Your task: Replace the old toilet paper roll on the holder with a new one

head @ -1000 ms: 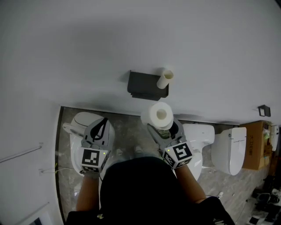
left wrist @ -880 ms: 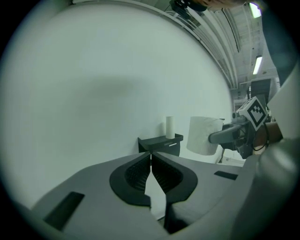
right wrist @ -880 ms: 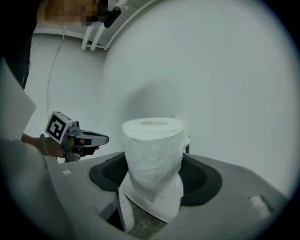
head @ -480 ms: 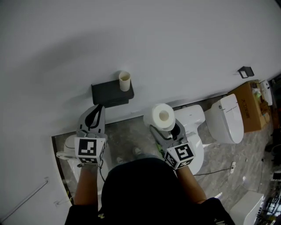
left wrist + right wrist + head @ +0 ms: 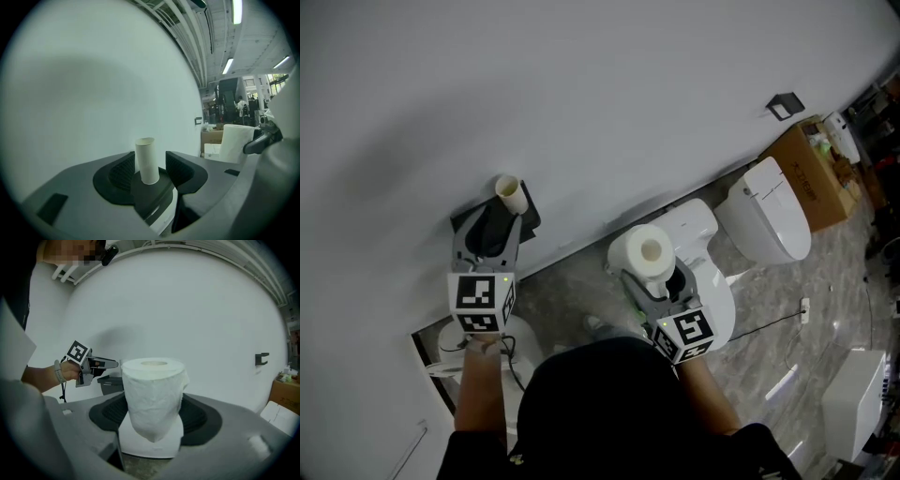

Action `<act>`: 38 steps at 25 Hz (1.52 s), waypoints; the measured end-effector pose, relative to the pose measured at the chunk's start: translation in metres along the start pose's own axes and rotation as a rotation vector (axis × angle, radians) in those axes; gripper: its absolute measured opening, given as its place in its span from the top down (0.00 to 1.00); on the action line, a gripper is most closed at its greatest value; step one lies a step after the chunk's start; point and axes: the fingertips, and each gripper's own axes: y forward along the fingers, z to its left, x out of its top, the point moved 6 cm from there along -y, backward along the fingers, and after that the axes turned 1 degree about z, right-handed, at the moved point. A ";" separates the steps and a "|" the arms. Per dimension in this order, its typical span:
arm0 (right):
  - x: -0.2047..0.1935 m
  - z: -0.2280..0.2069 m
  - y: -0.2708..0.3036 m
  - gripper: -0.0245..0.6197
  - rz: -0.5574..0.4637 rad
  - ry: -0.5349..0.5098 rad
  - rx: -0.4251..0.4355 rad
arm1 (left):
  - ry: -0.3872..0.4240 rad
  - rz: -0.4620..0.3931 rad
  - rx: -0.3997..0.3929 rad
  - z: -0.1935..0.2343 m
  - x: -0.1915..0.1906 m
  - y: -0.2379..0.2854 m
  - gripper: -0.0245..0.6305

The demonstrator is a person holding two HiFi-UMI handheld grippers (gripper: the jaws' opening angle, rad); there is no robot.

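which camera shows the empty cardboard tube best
The left gripper view: the cardboard tube stands upright and large between the left gripper's opening jaws, ungripped. The head view shows it small, from above, on the dark holder. In the right gripper view the new roll hides nearly all of it.

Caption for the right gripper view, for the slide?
Right gripper clamps a fresh roll upright, facing the white wall; black holder behind at left.

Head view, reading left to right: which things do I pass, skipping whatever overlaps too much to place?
empty cardboard tube → new toilet paper roll → right-hand toilet → cardboard box
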 end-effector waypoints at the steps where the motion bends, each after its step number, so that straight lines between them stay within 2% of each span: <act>1: -0.001 -0.002 -0.003 0.44 0.001 0.005 -0.012 | 0.002 0.008 -0.007 -0.002 0.000 0.005 0.65; 4: -0.005 -0.008 -0.011 0.44 0.005 0.018 -0.044 | -0.002 0.030 -0.005 -0.002 -0.001 0.019 0.61; 11: -0.014 -0.016 -0.025 0.44 0.006 0.039 -0.104 | -0.007 0.055 0.011 0.005 -0.006 0.038 0.62; 15: -0.015 -0.018 -0.031 0.44 0.005 0.045 -0.122 | -0.014 0.053 0.013 0.006 -0.006 0.041 0.69; 19: -0.014 -0.018 -0.036 0.44 0.001 0.045 -0.132 | -0.043 0.036 0.014 0.006 -0.008 0.039 0.70; 27: -0.015 -0.019 -0.037 0.44 -0.006 0.040 -0.129 | -0.037 0.027 0.022 0.006 -0.006 0.037 0.70; 32: -0.014 -0.017 -0.037 0.44 -0.012 0.039 -0.108 | -0.032 -0.013 0.053 0.008 0.008 0.016 0.71; 38: -0.010 -0.005 -0.025 0.44 -0.010 0.025 -0.044 | 0.014 -0.028 0.122 0.018 0.012 -0.020 0.71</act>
